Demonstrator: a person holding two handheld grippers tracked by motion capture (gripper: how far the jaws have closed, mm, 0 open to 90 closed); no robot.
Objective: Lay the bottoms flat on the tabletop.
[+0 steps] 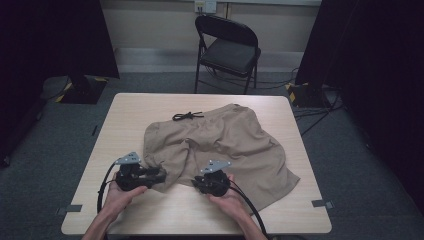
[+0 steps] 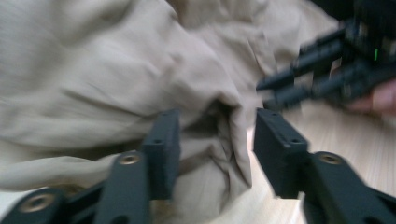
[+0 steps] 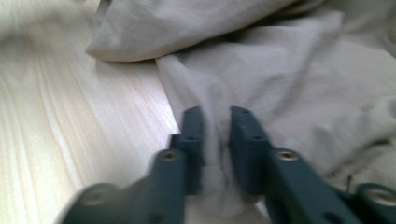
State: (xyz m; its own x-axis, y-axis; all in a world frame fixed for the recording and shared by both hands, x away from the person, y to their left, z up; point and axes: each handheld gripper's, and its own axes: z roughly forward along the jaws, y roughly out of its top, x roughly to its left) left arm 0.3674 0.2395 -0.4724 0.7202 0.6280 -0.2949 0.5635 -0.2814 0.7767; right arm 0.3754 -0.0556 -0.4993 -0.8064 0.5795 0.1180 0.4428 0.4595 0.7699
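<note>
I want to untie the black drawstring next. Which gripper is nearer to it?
Left, narrowly. The left gripper sits at the shorts' near-left hem, below the drawstring. The right gripper pinches the near hem slightly farther toward the person.

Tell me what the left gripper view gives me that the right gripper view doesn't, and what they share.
Left gripper view alone: the left gripper open, a bunched fold of the tan shorts between its jaws, and the other gripper farther off at the upper right. Right gripper view alone: the right gripper pinched on an edge of the shorts, beside a broad stretch of bare table. Both share: tan fabric close up, blurred, on light wood.
</note>
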